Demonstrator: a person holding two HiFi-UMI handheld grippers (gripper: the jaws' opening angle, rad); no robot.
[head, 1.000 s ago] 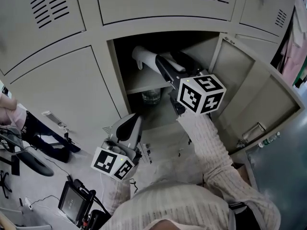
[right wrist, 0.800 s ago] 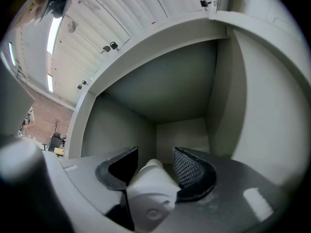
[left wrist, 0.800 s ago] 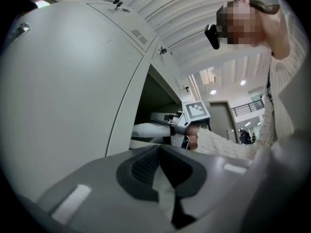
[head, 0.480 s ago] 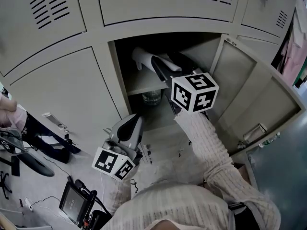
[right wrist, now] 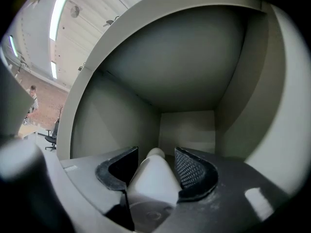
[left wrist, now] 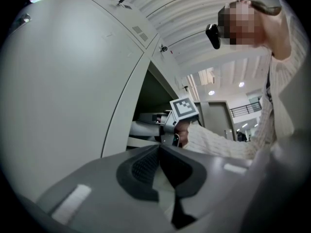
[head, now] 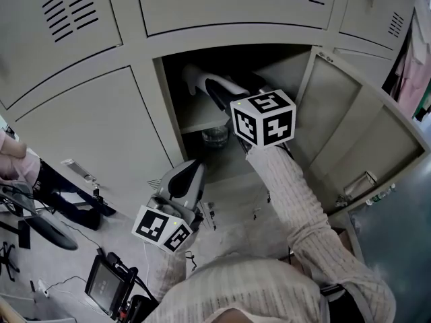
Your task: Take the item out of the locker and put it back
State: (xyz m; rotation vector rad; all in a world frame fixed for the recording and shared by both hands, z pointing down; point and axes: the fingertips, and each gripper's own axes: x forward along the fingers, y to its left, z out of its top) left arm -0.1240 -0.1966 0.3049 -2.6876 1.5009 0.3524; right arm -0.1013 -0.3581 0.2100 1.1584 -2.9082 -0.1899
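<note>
White item [right wrist: 148, 178] sits clamped in the partly open right gripper [right wrist: 155, 155].

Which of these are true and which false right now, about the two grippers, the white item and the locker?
1. The right gripper is shut on the white item. True.
2. The left gripper grips something too. False: its jaws are together with nothing between them.
3. The locker door is closed. False: it stands open on the right.
4. The white item is above the shelf inside the locker. True.
</note>
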